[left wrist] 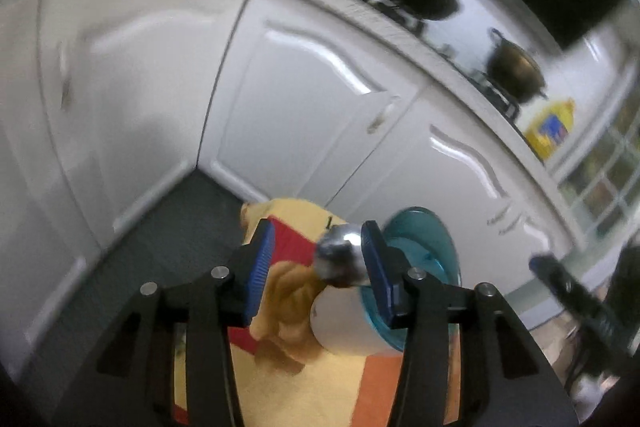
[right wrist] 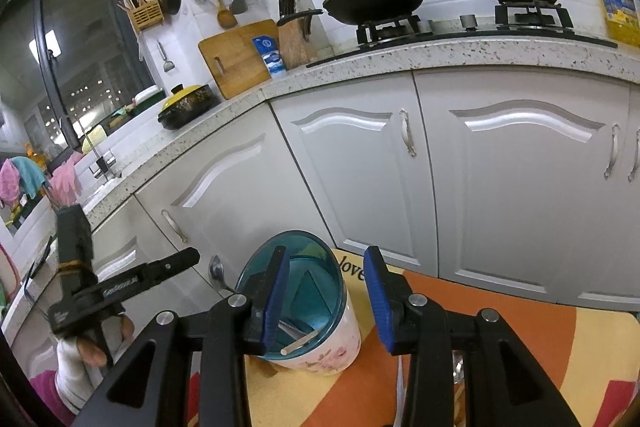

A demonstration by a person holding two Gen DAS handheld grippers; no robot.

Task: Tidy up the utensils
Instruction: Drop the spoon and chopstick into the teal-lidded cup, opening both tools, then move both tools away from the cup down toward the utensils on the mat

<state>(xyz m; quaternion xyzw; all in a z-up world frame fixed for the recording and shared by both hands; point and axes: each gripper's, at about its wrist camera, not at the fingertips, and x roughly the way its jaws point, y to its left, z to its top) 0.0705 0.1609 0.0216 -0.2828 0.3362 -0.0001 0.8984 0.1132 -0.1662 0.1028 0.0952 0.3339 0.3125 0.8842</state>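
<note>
Standing apart, both grippers' ribbed blue fingers [left wrist: 262,263] flank a shiny steel spoon [left wrist: 340,255] and teal-rimmed holder [right wrist: 308,311].

Upright teal-rimmed cup [right wrist: 316,331], spoon [left wrist: 340,259] beside

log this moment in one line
left gripper open | spoon between its jaws, ungripped, beside holder | right gripper open, empty

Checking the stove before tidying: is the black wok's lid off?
No, the black wok on the burner has its lid on, knob on top.
</note>
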